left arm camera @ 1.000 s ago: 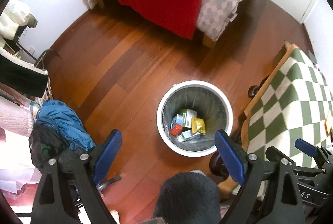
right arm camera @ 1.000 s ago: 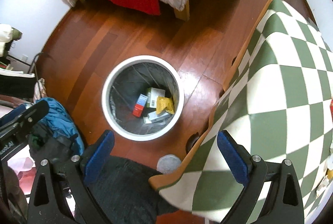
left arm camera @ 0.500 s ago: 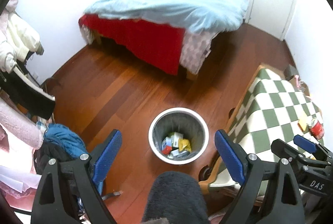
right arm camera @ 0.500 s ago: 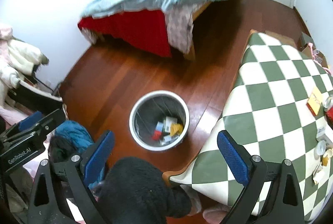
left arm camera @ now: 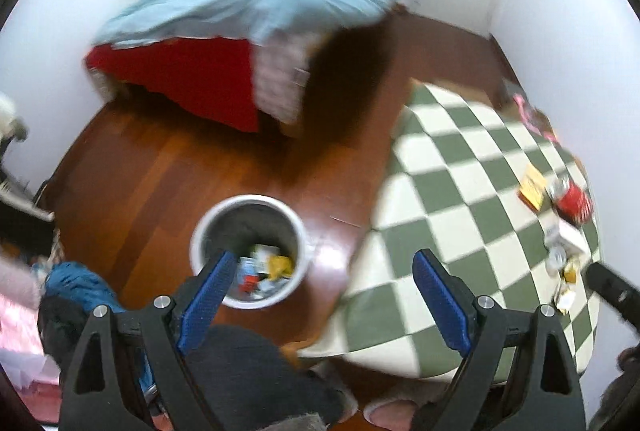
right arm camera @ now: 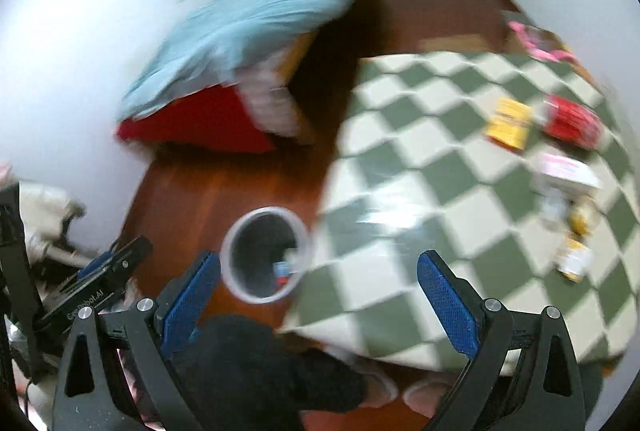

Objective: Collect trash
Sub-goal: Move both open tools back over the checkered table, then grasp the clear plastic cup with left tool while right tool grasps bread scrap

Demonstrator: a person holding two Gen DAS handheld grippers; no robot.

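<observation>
A white round trash bin (left arm camera: 200, 231) stands on the wooden floor with several packets inside; it also shows in the right wrist view (right arm camera: 264, 297). Trash lies on the green checked table (right arm camera: 400, 167): a yellow packet (right arm camera: 508, 123), a red can (right arm camera: 572, 121), a white box (right arm camera: 568, 171) and small yellow scraps (right arm camera: 576, 261). The same items show in the left wrist view, with the red can (left arm camera: 574, 199) at the far right. My left gripper (left arm camera: 324, 299) is open and empty, high above the bin. My right gripper (right arm camera: 320, 295) is open and empty, above the table's near edge. Both views are blurred.
A bed (left arm camera: 256, 3) with a blue duvet and red sheet stands at the back. A blue bundle (left arm camera: 76, 283) and clutter lie at the left. The person's dark trouser leg (right arm camera: 256, 367) and slippers (right arm camera: 420, 395) are below. White walls close the room.
Both grippers have risen and swung right, away from the bin. The bin looks smaller and lower left, and the table with its trash has come into view. Both stay open.
</observation>
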